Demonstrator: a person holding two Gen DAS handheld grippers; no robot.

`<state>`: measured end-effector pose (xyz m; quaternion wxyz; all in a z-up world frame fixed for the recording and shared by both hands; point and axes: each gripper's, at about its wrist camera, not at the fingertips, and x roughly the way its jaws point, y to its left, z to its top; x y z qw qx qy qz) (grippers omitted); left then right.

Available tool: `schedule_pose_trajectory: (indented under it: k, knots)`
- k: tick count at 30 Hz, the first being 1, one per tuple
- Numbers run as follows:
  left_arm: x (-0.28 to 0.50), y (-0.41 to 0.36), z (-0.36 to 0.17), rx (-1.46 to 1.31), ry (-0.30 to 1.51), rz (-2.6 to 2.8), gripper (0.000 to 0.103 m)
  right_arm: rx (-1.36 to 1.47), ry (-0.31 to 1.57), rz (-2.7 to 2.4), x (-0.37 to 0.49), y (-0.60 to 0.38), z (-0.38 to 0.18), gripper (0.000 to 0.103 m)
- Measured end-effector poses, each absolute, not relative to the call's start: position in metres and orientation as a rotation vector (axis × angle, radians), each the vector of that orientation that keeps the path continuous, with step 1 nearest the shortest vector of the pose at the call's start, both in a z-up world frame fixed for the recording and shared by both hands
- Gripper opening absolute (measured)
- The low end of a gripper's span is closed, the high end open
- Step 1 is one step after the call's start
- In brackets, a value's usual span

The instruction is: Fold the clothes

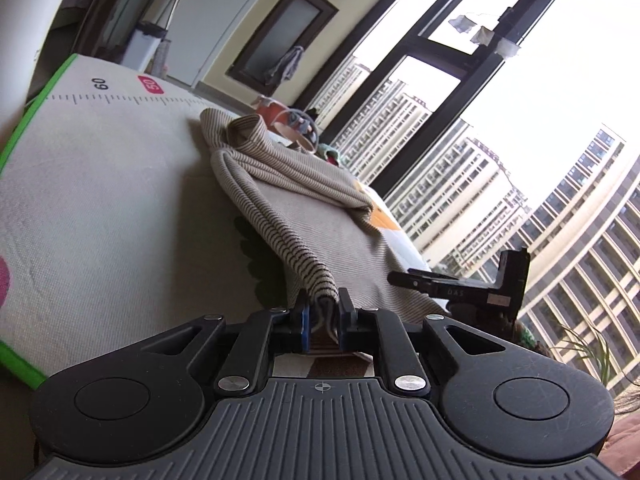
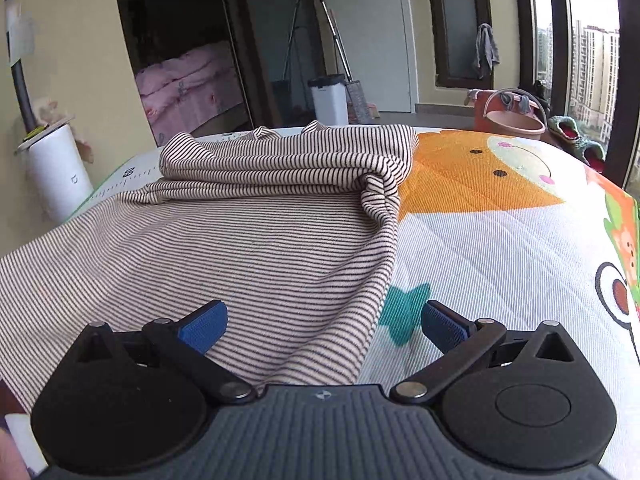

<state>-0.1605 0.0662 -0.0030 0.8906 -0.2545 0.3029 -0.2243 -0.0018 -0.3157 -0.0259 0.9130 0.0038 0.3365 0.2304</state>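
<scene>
A beige and black striped garment (image 2: 260,240) lies partly folded on a cartoon-printed mat (image 2: 500,248), with a bunched layer doubled over at its far end. In the left wrist view my left gripper (image 1: 323,310) is shut on a lifted fold of the same garment (image 1: 288,188), which rises as a ridge from the mat (image 1: 100,200). My right gripper (image 2: 324,326) is open just above the garment's near right edge, and the cloth's hem runs between its blue pads (image 2: 204,326). From the left wrist view the right gripper (image 1: 404,278) shows side-on beside the garment.
A pink basin (image 2: 516,120) and green slippers (image 2: 576,140) sit past the mat's far right corner by the window. A white cylinder bin (image 2: 56,172) stands at the left, and a white pail (image 2: 328,98) with mop poles behind. The mat's green border (image 1: 24,148) marks its left edge.
</scene>
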Motion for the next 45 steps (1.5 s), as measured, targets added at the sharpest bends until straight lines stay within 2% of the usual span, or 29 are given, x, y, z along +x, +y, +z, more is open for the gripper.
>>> schedule_pose_trajectory:
  k: [4,5,6,8,9,10,11,15,20,24,26,34,40,45]
  knots:
    - [-0.176,0.09,0.0,-0.53,0.625,-0.393,0.015,-0.026,0.692,0.537,-0.035,-0.314,-0.015,0.103]
    - [-0.179,0.095,0.001,-0.527,0.629,-0.381,0.025,-0.027,0.686,0.542,-0.04,-0.314,-0.011,0.103]
    - [-0.182,0.102,0.005,-0.514,0.629,-0.37,0.031,-0.029,0.679,0.546,-0.044,-0.314,-0.007,0.103]
    - [-0.188,0.111,0.015,-0.481,0.608,-0.358,0.064,-0.038,0.654,0.545,-0.048,-0.312,0.003,0.103]
    - [-0.188,0.113,0.024,-0.467,0.578,-0.357,0.073,-0.044,0.639,0.543,-0.049,-0.311,0.008,0.103]
    - [-0.189,0.116,0.034,-0.452,0.548,-0.356,0.094,-0.051,0.623,0.54,-0.049,-0.31,0.013,0.103]
    - [-0.181,0.109,0.041,-0.416,0.526,-0.363,0.099,-0.058,0.611,0.538,-0.049,-0.308,0.017,0.103]
    - [-0.134,0.071,0.057,-0.277,0.465,-0.356,0.103,-0.089,0.604,0.551,-0.021,-0.278,0.023,0.103]
    - [-0.045,0.016,0.026,-0.247,0.548,-0.265,0.103,-0.139,0.617,0.51,0.036,-0.227,0.008,0.103]
    - [-0.017,-0.013,0.004,-0.172,0.458,-0.186,0.103,-0.214,0.632,0.42,0.066,-0.201,-0.019,0.103]
    - [-0.014,-0.021,-0.004,-0.14,0.417,-0.176,0.103,-0.228,0.655,0.397,0.069,-0.196,-0.036,0.103]
    - [-0.02,-0.037,-0.012,-0.049,0.404,-0.182,0.103,-0.146,0.726,0.428,0.07,-0.21,-0.038,0.103]
    - [-0.008,-0.032,-0.017,-0.077,0.483,-0.2,0.103,-0.156,0.714,0.416,0.066,-0.208,-0.039,0.103]
    - [-0.003,-0.013,-0.023,-0.208,0.505,-0.32,0.103,-0.179,0.726,0.368,0.063,-0.199,-0.036,0.103]
